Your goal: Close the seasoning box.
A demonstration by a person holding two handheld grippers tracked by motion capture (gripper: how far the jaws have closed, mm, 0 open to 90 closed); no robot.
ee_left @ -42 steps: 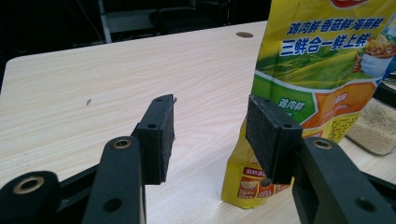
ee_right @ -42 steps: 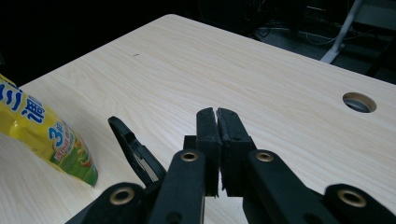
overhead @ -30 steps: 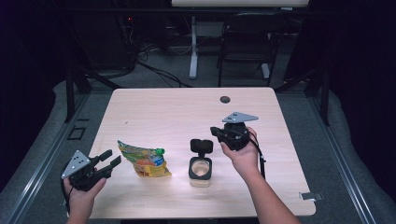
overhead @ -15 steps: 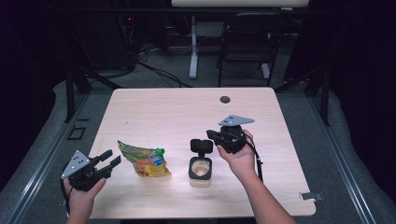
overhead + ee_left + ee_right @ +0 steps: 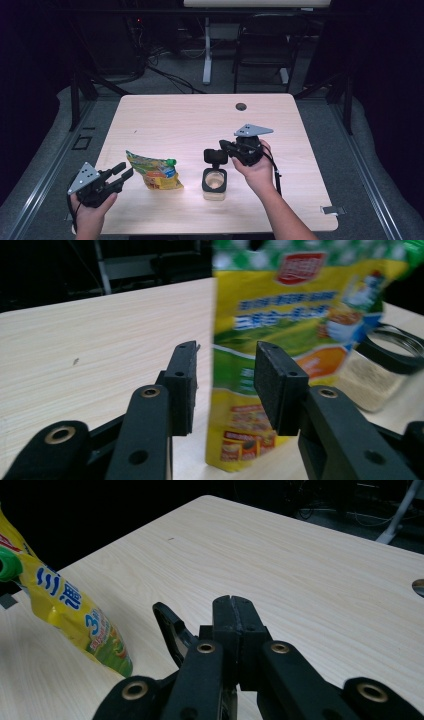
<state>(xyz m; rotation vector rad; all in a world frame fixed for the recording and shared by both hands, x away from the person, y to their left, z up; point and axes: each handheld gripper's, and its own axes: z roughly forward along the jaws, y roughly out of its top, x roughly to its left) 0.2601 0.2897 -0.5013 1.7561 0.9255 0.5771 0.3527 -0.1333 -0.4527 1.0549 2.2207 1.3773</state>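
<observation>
Black jar lid (image 5: 215, 156) pinched in the clenched right gripper (image 5: 223, 147), above its jar (image 5: 214, 183).

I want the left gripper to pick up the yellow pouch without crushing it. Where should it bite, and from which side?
Probably the near flat edge of the pouch, approached from the left gripper side. The pouch lies flat with that thin edge facing the open jaws, while the green cap and the jar sit on its far side.

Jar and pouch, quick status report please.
Left gripper open, short of pouch. Right gripper shut on jar's lid. Jar open. Nothing between.
</observation>
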